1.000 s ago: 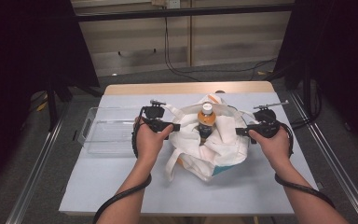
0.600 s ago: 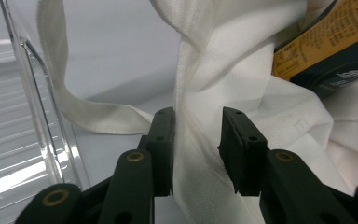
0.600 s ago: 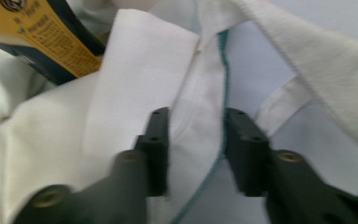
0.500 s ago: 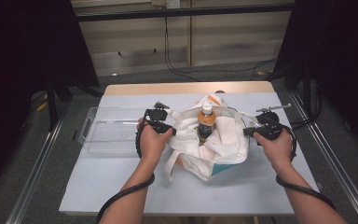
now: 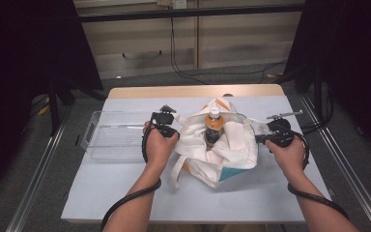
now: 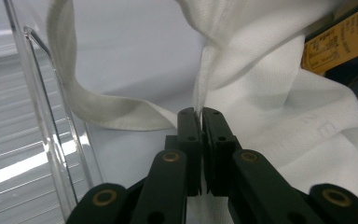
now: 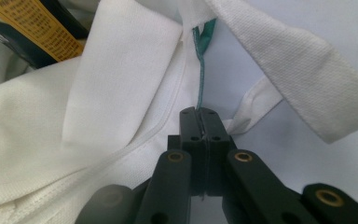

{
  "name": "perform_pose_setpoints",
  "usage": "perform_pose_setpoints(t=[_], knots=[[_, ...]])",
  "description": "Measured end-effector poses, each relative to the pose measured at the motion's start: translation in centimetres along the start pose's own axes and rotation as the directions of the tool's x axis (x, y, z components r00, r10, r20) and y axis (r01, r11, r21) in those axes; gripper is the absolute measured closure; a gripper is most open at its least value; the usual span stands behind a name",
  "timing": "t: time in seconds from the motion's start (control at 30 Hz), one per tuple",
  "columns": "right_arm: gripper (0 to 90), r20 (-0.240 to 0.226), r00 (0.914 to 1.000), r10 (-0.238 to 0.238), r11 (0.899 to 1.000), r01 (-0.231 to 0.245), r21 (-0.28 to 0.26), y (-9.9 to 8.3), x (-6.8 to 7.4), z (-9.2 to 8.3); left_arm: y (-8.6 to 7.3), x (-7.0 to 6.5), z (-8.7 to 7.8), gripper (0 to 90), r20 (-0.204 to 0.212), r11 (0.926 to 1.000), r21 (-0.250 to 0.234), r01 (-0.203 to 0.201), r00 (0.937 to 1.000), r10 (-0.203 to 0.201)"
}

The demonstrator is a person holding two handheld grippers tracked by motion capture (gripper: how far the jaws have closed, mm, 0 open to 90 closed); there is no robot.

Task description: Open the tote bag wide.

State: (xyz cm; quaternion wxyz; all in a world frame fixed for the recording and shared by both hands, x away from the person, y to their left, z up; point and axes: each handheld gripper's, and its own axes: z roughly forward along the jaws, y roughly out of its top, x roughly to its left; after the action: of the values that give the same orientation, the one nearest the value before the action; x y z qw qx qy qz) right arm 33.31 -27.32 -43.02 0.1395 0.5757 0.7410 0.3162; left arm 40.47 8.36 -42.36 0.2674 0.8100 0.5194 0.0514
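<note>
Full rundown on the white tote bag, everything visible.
The white tote bag is woven cloth with a teal patch low on its front and flat white strap handles. It sits slumped and open mid-table beside a clear plastic bin, with an orange-labelled bottle standing upright inside. The left gripper pinches its left edge and the right gripper its teal-stitched right edge; both have just closed.

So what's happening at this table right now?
A person holds a gripper in each hand and has just closed both on a white cloth bag from opposite sides. The left gripper pinches its left edge, the right gripper its right edge. A bottle stands upright in the bag, and a clear plastic bin sits beside it.
</note>
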Motion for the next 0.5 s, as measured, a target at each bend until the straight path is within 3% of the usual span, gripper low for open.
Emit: perform_pose_setpoints(t=[0.5], knots=[[90.0, 0.009, 0.9999, -0.004, 1.000, 0.004, 0.027, -1.3, -0.3, 1.6, -0.7, 0.5, 0.9, 87.6, 0.003, 1.0000, 0.003, -0.001, 1.0000, 0.001]])
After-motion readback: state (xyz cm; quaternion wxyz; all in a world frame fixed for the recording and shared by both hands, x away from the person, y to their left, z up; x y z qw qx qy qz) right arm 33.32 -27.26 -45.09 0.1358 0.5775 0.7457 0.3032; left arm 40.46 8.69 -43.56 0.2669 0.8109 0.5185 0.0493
